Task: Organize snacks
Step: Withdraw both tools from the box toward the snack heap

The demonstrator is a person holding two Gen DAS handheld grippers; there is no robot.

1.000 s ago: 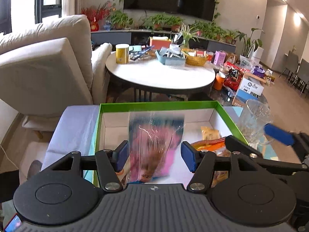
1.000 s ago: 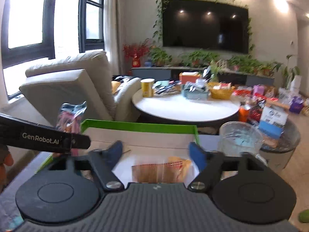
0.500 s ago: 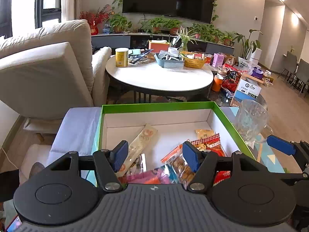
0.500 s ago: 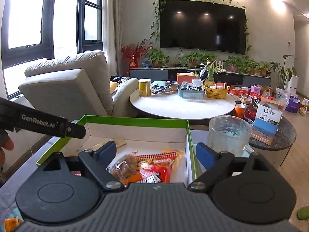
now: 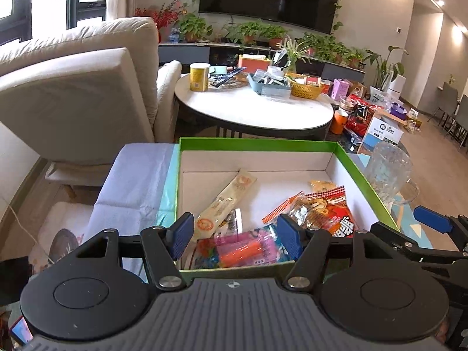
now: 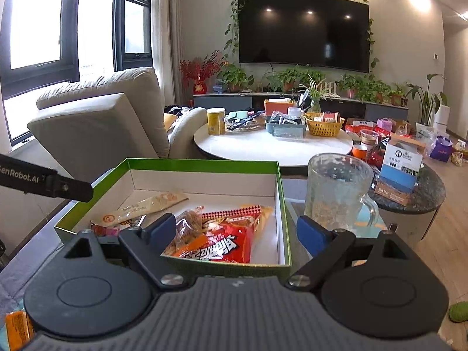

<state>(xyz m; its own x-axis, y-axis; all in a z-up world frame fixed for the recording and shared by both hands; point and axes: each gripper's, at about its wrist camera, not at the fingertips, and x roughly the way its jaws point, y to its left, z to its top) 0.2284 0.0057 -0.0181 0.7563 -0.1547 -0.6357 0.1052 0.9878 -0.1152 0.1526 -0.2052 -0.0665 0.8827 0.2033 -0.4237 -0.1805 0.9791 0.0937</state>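
A green-rimmed white box (image 5: 257, 143) holds several snacks: a long beige packet (image 5: 226, 201), a pink bag (image 5: 242, 248) at the near wall, and red and orange bags (image 5: 318, 210). My left gripper (image 5: 235, 235) is open and empty just above the box's near edge, over the pink bag. My right gripper (image 6: 235, 232) is open and empty over the box's near right corner (image 6: 280, 219), above the red bag (image 6: 225, 239). The beige packet (image 6: 143, 207) lies at the left in the right wrist view.
A clear glass mug (image 6: 336, 193) stands right of the box. An orange packet (image 6: 16, 324) lies at the near left. A round white table (image 5: 251, 108) with baskets and a yellow can stands behind, a beige armchair (image 5: 76, 93) to the left.
One second ago my left gripper held the pink bag upright over the box; the bag now lies in the box and the jaws are empty. Both grippers drew back toward the near edge.
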